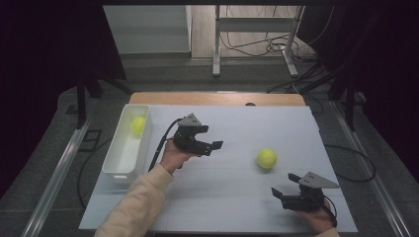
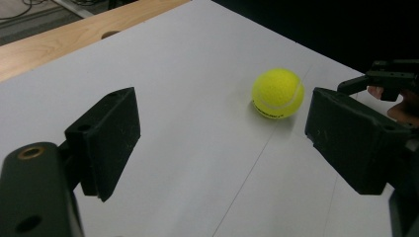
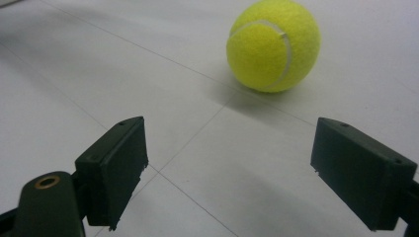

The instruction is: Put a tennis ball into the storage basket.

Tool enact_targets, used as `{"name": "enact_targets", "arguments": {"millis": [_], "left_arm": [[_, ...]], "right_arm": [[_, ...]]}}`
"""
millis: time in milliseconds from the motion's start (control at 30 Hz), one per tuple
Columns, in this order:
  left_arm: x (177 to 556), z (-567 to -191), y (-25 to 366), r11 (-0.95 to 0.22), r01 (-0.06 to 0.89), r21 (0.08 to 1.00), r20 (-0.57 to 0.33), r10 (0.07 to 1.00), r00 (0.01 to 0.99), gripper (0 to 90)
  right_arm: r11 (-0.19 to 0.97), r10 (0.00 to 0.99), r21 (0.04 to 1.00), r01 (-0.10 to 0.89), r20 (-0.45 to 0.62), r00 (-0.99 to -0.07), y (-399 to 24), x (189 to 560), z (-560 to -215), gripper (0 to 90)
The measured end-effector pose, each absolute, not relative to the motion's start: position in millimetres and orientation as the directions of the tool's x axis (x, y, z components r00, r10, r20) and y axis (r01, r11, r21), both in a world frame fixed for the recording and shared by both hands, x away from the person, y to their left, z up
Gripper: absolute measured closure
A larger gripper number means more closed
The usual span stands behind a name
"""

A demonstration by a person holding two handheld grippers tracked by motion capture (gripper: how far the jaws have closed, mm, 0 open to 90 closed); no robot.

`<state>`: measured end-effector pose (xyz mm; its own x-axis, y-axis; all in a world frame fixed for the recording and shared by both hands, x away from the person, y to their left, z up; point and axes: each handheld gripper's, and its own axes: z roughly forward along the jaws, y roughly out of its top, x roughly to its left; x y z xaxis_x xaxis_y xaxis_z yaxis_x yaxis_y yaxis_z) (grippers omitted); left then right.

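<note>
Both grippers, left (image 1: 211, 139) and right (image 1: 282, 190), stood open and empty; a glancing jaw could have rolled the loose tennis ball (image 1: 267, 158) away.

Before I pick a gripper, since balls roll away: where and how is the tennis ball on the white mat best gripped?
Clamp the tennis ball across its widest middle, one jaw on each side. It lies free on the mat, round, so off-centre pads would likely squeeze it out. The open right gripper looks nearest; approach low from there.
</note>
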<state>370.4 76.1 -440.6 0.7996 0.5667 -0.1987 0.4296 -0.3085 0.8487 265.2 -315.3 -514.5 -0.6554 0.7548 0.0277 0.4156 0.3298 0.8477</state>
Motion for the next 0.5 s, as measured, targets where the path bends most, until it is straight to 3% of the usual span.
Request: {"name": "enact_targets", "arguments": {"millis": [500], "left_arm": [[374.5,-452.4,54.6,-0.335,0.444,0.831,-0.208,0.553,0.807,14.4]], "right_arm": [[0.336,0.755,0.849,0.407,0.016,-0.656,-314.1,269.1,-513.2,14.8]]}}
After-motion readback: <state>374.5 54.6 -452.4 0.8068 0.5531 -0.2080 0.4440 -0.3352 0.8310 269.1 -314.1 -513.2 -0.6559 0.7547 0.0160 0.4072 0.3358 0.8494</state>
